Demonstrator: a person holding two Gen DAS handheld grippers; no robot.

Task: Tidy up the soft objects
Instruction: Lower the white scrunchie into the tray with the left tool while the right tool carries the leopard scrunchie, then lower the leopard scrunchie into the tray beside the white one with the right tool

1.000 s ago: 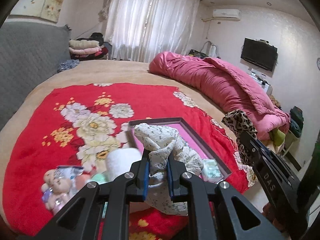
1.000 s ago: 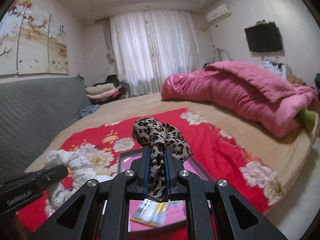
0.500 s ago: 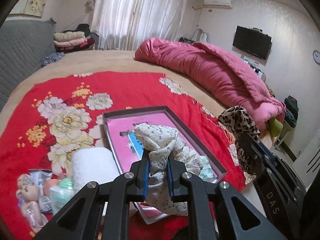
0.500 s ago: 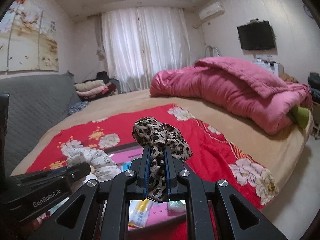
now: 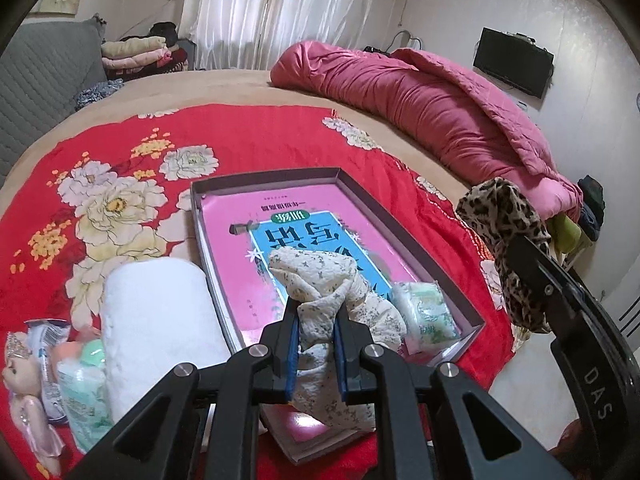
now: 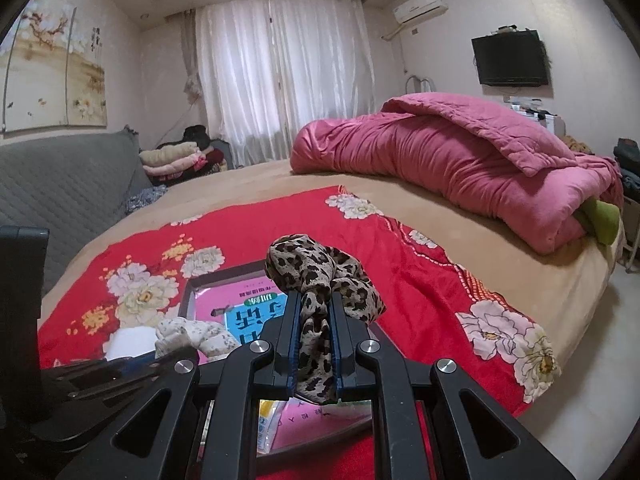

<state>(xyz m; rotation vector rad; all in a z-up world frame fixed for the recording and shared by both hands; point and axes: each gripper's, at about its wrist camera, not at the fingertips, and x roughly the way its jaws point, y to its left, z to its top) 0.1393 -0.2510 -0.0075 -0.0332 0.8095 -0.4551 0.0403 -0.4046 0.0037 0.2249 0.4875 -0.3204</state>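
Observation:
My left gripper (image 5: pixel 316 312) is shut on a cream floral scrunchie (image 5: pixel 320 276) and holds it above the near end of a shallow grey box (image 5: pixel 360 196) with a pink book (image 5: pixel 248 248) inside. My right gripper (image 6: pixel 314 300) is shut on a leopard-print scrunchie (image 6: pixel 312 264), held above the box's right side; that scrunchie also shows in the left wrist view (image 5: pixel 500 220). The cream scrunchie also shows in the right wrist view (image 6: pixel 192 332).
A white rolled towel (image 5: pixel 156 316), a green tissue pack (image 5: pixel 80 400) and a small doll (image 5: pixel 24 392) lie left of the box on the red floral blanket (image 5: pixel 256 136). Another tissue pack (image 5: pixel 424 312) sits in the box. A pink quilt (image 5: pixel 420 96) lies far right.
Both grippers have moved forward and down toward the box, each still holding its scrunchie. The box and book now fill more of both views.

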